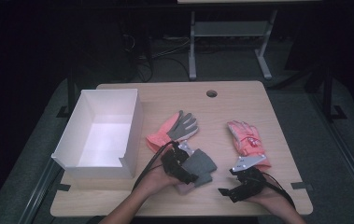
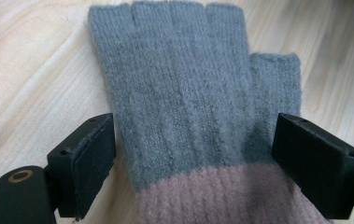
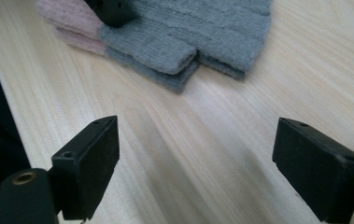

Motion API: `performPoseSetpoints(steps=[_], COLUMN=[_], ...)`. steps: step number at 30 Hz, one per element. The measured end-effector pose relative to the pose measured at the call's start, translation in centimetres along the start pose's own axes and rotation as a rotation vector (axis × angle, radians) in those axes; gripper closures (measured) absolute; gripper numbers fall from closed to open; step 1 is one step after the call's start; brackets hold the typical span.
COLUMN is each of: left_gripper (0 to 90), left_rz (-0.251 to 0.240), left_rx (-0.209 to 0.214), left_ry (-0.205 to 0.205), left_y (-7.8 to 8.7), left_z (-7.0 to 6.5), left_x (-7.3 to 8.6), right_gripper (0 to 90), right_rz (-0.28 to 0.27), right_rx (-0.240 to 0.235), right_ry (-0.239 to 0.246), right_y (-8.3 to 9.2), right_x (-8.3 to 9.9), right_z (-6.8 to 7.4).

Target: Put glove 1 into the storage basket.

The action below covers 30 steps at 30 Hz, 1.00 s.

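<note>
Left gripper sits over the grey knit glove, jaws spread wide, 1 each side of it near the pink cuff, not yet pinching. Glove's long axis runs straight ahead of the tool, finger ends farthest. Right gripper is also spread, holding nothing, over bare table, glove well ahead. Left hand is clearly nearer. White box lies off to the left.

grey-pink knit gloves, white box, coral gloves

Both tools are held low with jaws spread wide: left tool, right tool.
</note>
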<state>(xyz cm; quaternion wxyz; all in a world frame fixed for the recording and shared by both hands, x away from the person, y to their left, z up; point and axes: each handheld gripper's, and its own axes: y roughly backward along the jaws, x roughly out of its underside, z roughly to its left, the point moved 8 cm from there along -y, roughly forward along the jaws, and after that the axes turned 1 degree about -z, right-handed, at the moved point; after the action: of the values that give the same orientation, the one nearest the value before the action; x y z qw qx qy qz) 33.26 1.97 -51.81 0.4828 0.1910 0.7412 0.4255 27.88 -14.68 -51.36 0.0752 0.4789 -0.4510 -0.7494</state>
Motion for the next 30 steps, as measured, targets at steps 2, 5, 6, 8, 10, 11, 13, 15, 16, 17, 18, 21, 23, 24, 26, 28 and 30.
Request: performPoseSetpoints(steps=[2,5,6,8,10,11,13,15,16,17,18,21,23,24,26,28,30], left_gripper=[13.2,13.6,14.1,15.3,18.5,20.7,25.3,33.9,37.5,41.6,45.9,55.9,60.2,61.6,63.1,64.3,64.9], left_rz=[0.005,0.013,0.013,0.019,0.026,0.029,0.037,0.039,0.040,0.047,0.048,0.056,0.057,0.053,0.051,0.045,0.033], left_rx=[0.000,0.008,0.013,0.012,0.008,0.006,0.008,0.029,0.037,0.051,0.066,0.101,0.114,0.117,0.120,0.130,0.141], left_ry=[0.001,0.001,0.006,-0.001,-0.007,-0.007,-0.012,-0.016,-0.014,-0.013,-0.006,0.009,0.021,0.029,0.032,0.047,0.058], left_y=[-0.1,-0.2,-0.3,-0.2,-0.1,-0.1,0.0,0.1,0.1,0.2,0.2,0.3,0.2,0.3,0.3,0.5,0.8], left_z=[0.0,0.0,0.0,0.0,0.0,-0.1,-0.1,-0.4,-0.4,-0.4,-0.4,-0.4,-0.4,-0.4,-0.4,-0.4,-0.4], left_x=[0.0,0.1,0.1,0.2,0.2,0.2,0.1,0.1,0.1,0.1,0.1,0.2,0.1,0.1,0.1,0.0,-0.1], right_gripper=[14.4,14.4,14.5,14.4,14.5,14.4,13.9,13.9,13.9,13.9,13.9,13.9,13.8,13.9,13.8,13.8,13.9], right_rz=[0.001,0.012,0.013,0.010,0.008,0.007,0.010,0.004,0.002,0.000,0.003,0.001,0.002,0.000,0.001,-0.005,-0.002], right_rx=[0.000,0.008,0.011,0.015,0.021,0.023,0.026,0.028,0.030,0.031,0.032,0.034,0.035,0.035,0.039,0.036,0.040], right_ry=[0.000,-0.003,-0.002,-0.002,-0.006,-0.011,-0.009,-0.009,-0.009,-0.009,-0.007,-0.005,-0.003,-0.004,-0.004,-0.008,-0.004], right_y=[0.0,-0.1,-0.2,-0.2,-0.2,-0.2,-0.2,-0.2,-0.2,-0.1,-0.1,-0.1,-0.2,-0.2,-0.3,-0.2,-0.1], right_x=[0.0,0.1,0.1,0.1,0.1,0.1,0.1,0.1,0.1,0.1,0.1,0.0,0.0,0.0,0.0,0.0,0.0], right_z=[0.0,-0.1,-0.1,-0.2,-0.3,-0.4,-0.4,-0.4,-0.4,-0.4,-0.4,-0.4,-0.4,-0.4,-0.5,-0.5,-0.6])
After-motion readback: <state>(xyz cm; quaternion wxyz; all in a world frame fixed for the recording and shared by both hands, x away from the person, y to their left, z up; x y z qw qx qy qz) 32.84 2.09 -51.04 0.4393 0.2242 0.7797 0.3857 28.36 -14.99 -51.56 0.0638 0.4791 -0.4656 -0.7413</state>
